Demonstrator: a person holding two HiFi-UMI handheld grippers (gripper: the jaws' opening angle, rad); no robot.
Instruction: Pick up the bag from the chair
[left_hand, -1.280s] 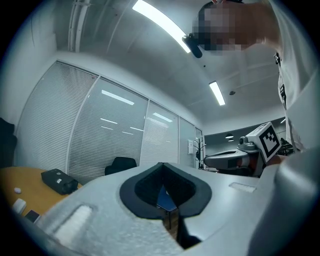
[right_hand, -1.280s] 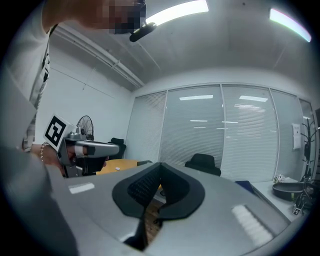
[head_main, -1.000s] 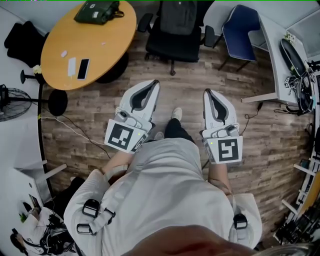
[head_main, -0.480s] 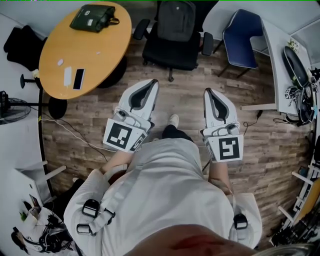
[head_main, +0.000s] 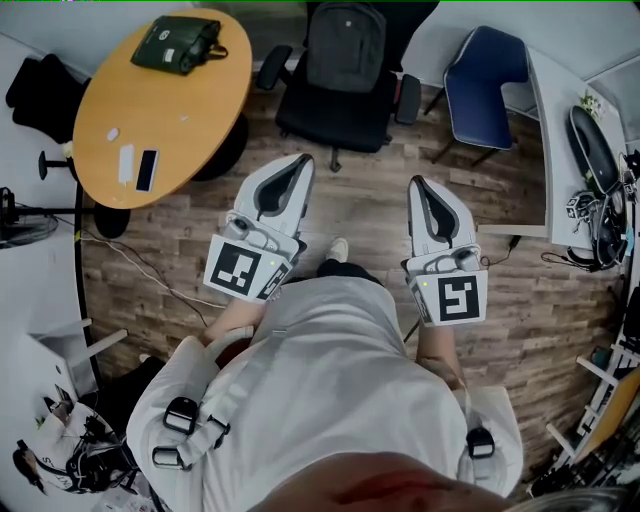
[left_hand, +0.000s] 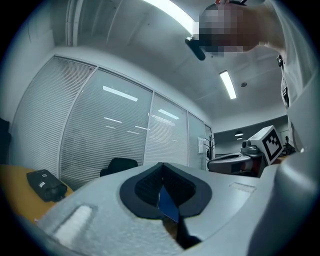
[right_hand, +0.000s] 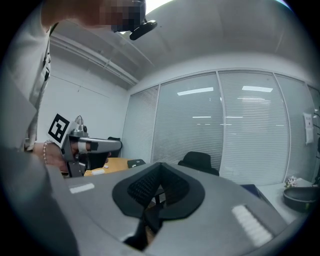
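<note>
Left gripper (head_main: 298, 163) and right gripper (head_main: 418, 186), jaws pressed together and empty, are pointing forward side by side, seemingly lined up for an approach, while the bag (head_main: 345, 45) is sitting on the chair (head_main: 330, 115) well ahead.

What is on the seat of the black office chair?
A dark grey backpack rests on the black office chair. It covers the rear of the seat, so anything beneath it cannot be seen.
</note>
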